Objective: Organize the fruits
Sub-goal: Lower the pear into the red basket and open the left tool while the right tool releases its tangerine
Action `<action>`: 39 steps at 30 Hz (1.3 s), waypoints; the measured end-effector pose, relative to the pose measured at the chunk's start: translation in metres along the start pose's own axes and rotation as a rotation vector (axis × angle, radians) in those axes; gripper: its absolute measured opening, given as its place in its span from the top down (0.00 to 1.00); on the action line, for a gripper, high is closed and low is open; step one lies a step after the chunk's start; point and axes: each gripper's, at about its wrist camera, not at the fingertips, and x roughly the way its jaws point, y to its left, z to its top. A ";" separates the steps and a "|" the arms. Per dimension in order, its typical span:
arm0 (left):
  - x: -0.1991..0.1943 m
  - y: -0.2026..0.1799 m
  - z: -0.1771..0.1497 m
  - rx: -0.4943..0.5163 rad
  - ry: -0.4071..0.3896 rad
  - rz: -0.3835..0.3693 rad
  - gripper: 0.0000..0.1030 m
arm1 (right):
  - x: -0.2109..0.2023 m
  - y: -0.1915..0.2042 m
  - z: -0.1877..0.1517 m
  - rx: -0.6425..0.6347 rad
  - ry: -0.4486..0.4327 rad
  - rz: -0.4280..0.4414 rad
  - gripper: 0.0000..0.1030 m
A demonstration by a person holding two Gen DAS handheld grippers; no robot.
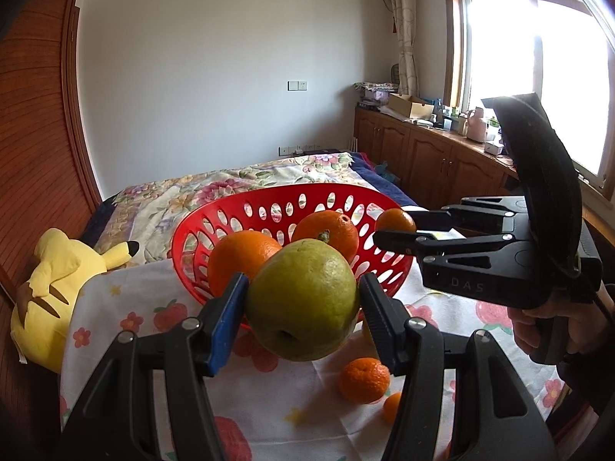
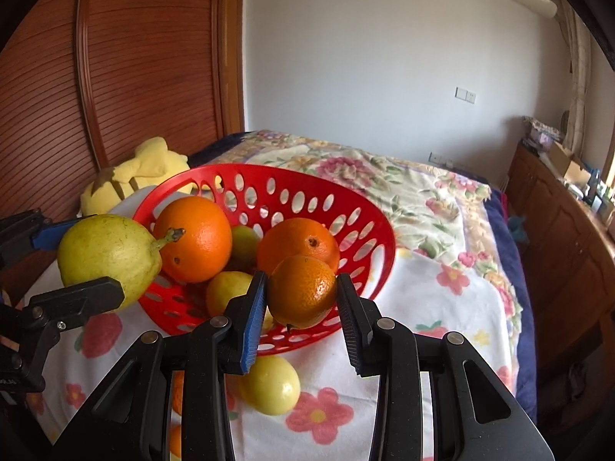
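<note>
The pear (image 1: pixel 303 299) sits clamped across its wide belly between the pads of the left gripper (image 1: pixel 303 303), held in the air just in front of the near rim of the red basket (image 1: pixel 269 199). I judge it the heavier fruit here, firm but easily bruised, with smooth skin that could slide on a narrow hold; the broad middle is the sensible place to grip, not the stem (image 2: pixel 169 237). The mandarin (image 2: pixel 301 292) is squeezed between the pads of the right gripper (image 2: pixel 301 294), over the basket's near right rim; it looks light and slightly soft, so a gentle hold across its middle should do. Two oranges (image 2: pixel 192 238) and some yellow fruit already lie in the basket. More mandarins (image 1: pixel 363 380) and a yellow fruit (image 2: pixel 271 384) wait nearer on the flowered cloth (image 1: pixel 442 307). A yellow plush toy (image 1: pixel 57 292) lies to the far left.
</note>
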 end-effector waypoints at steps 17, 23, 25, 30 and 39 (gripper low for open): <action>0.022 -0.003 0.005 -0.022 0.023 -0.016 0.43 | -0.024 -0.007 -0.010 0.064 -0.047 0.048 0.57; 0.036 -0.011 0.011 -0.012 0.036 -0.008 0.43 | -0.033 -0.009 -0.018 0.052 -0.057 0.048 0.57; 0.042 -0.011 0.013 -0.026 0.046 -0.013 0.43 | -0.035 -0.011 -0.020 0.060 -0.061 0.056 0.57; 0.051 -0.015 0.016 -0.027 0.054 -0.005 0.43 | -0.039 -0.014 -0.028 0.069 -0.069 0.064 0.57; 0.062 -0.021 0.015 -0.004 0.071 0.013 0.43 | -0.043 -0.011 -0.039 0.075 -0.075 0.085 0.57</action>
